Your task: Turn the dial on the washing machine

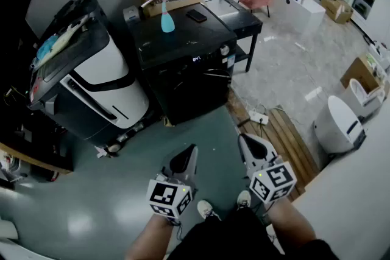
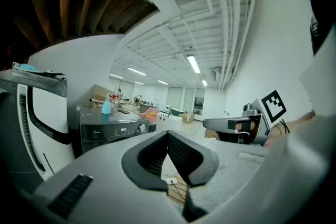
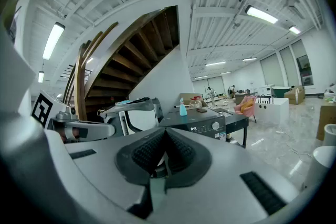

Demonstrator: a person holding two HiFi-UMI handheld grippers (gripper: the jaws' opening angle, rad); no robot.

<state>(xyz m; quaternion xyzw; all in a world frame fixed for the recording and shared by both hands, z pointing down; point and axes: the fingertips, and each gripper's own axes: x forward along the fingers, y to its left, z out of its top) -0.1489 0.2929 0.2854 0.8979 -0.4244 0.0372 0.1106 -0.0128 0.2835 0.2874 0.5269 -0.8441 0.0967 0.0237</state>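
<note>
A black front-loading washing machine (image 1: 183, 73) stands across the floor from me, with a small round dial (image 1: 223, 52) at the right of its control strip. The dial (image 2: 140, 127) shows small in the left gripper view, and the dial (image 3: 216, 125) also appears in the right gripper view. My left gripper (image 1: 191, 150) and right gripper (image 1: 244, 139) are held low near my feet, well short of the machine. Both are shut with nothing between the jaws, as the left gripper (image 2: 168, 137) and right gripper (image 3: 165, 134) show in their own views.
A blue spray bottle (image 1: 167, 20) and a phone (image 1: 196, 15) lie on the machine's top. Left of it a white and black appliance (image 1: 91, 82) stands tilted. A black table (image 1: 237, 14), a power strip (image 1: 259, 117) and wooden slats (image 1: 295, 140) are at the right.
</note>
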